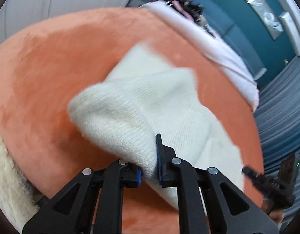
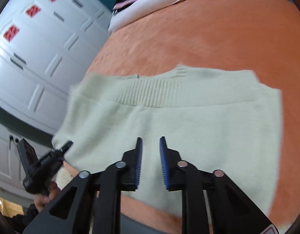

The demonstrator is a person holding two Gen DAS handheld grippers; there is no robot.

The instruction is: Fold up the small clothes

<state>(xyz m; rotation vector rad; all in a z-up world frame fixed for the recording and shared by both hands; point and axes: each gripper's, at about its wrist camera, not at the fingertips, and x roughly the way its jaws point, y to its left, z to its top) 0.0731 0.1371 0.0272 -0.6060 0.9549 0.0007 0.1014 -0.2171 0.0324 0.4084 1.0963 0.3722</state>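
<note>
Gripping edge: the left gripper (image 1: 150, 167) has its jaws clenched on a lifted fold of the cream knit garment (image 1: 155, 105).
Garment place: it lies spread on the orange blanket (image 1: 52, 68), ribbed waistband (image 2: 150, 95) on the far side in the right wrist view.
Right gripper (image 2: 150, 161): jaws released, held apart above the garment's flat cloth, nothing between them.
Beyond: a pale pink sheet (image 1: 214, 44) along the blanket's far edge; white panelled doors (image 2: 39, 54) to the left.
Focus: both views are motion-blurred.

Home bedroom: bed with orange blanket (image 2: 208, 39), white panelled wardrobe doors (image 2: 42, 48), teal wall (image 1: 237, 19).
</note>
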